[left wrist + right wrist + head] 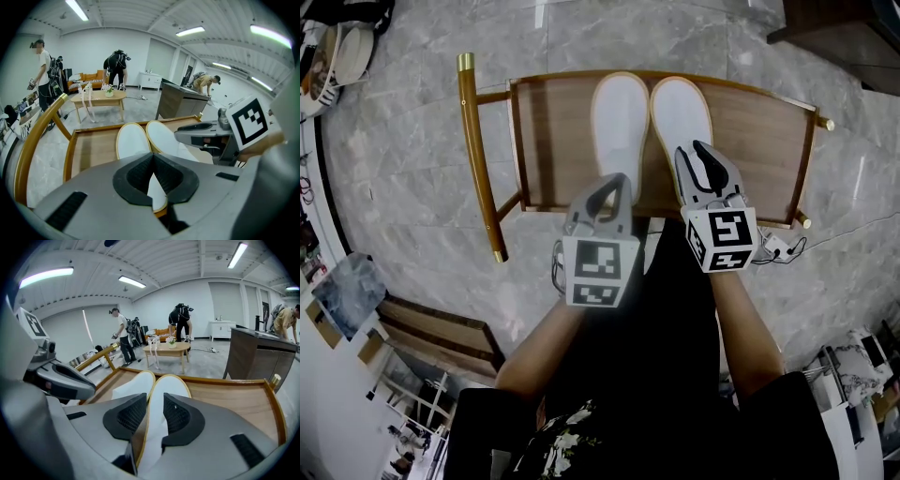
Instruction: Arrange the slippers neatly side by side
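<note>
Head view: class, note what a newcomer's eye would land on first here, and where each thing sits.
Two white slippers, the left slipper and the right slipper, lie side by side at the middle of a wooden rack. Nearer the person, the left gripper is shut on the left slipper's heel. The right gripper stands open around the right slipper's heel.

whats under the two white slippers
A wooden tray with a raised rim lies under the left slipper and right slipper. Their heel ends and the wood below are hidden by the left gripper and right gripper.
</note>
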`<state>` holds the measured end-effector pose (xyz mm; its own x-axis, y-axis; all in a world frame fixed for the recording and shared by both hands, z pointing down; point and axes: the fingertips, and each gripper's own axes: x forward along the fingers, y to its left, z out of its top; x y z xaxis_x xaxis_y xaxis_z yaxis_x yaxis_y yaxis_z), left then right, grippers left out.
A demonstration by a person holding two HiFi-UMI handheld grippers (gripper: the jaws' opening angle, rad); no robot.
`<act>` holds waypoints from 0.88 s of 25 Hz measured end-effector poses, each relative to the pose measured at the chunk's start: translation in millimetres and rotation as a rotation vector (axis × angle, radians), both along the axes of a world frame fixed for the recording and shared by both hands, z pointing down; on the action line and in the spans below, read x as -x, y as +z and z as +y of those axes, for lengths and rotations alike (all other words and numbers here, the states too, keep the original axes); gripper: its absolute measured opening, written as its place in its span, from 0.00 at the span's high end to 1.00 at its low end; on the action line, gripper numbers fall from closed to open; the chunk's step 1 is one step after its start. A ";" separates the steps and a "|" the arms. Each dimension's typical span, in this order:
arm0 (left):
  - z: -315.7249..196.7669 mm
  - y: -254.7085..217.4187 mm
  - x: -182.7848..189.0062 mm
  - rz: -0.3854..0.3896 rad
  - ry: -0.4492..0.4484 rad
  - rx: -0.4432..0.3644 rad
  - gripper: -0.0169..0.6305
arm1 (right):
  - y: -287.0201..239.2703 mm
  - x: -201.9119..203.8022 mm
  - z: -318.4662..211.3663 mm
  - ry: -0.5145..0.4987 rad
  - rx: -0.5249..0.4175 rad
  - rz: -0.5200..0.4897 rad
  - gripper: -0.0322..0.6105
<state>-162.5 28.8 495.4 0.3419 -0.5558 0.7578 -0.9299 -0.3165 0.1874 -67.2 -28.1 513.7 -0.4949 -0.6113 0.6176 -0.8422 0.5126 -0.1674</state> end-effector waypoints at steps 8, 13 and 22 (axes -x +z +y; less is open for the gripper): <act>0.1 11.6 -12.6 -0.022 0.055 0.006 0.97 | 12.7 -38.0 35.0 -0.155 0.045 0.078 0.73; 2.4 18.8 -8.9 -0.029 0.050 0.032 0.97 | 50.5 -61.0 67.9 -0.224 0.173 0.162 0.71; 17.2 33.3 3.9 -0.047 0.000 0.091 0.97 | 72.9 -66.1 86.1 -0.159 0.279 0.188 0.70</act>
<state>-166.4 46.0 528.7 0.3051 -0.4842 0.8200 -0.9382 -0.3004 0.1717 -1.0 58.0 586.5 -0.4322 -0.3311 0.8388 -0.7850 0.5960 -0.1692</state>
